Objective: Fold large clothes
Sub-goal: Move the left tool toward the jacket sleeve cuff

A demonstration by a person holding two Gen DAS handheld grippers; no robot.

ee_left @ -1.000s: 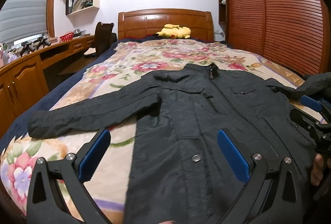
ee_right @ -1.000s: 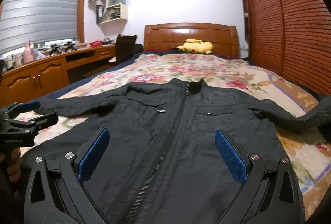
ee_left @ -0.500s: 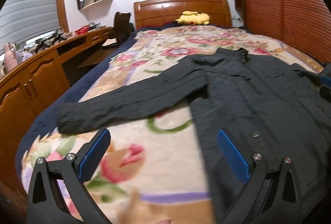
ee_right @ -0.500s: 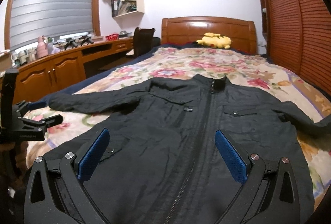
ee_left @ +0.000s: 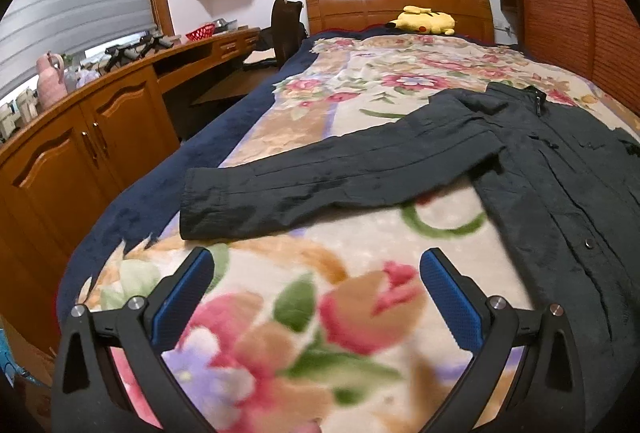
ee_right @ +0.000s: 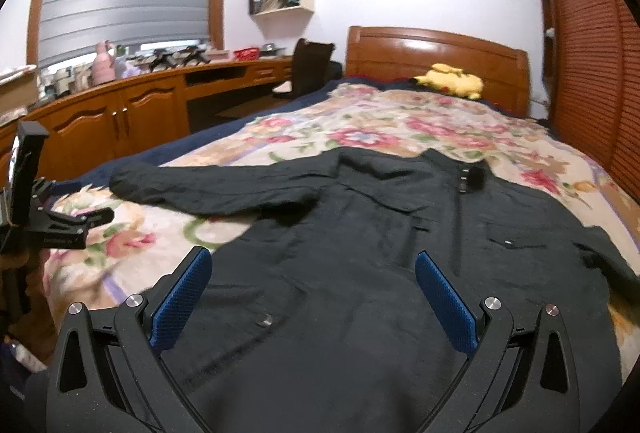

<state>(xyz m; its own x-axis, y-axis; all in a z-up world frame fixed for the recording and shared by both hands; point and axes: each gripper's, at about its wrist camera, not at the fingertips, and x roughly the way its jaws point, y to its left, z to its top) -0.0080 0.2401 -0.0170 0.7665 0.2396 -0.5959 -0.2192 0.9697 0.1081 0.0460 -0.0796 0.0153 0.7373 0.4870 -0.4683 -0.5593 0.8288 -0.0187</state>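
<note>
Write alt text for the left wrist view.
A dark jacket lies flat on a floral bedspread, one sleeve stretched out toward the bed's edge. The open left claw hovers over bare bedspread just short of the cuff, holding nothing. A yellow plush toy sits by the headboard.

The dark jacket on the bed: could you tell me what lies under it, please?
The dark jacket lies spread flat on the floral bedspread, whose pattern shows all around it. Whatever lies directly beneath the jacket's body is covered.
</note>
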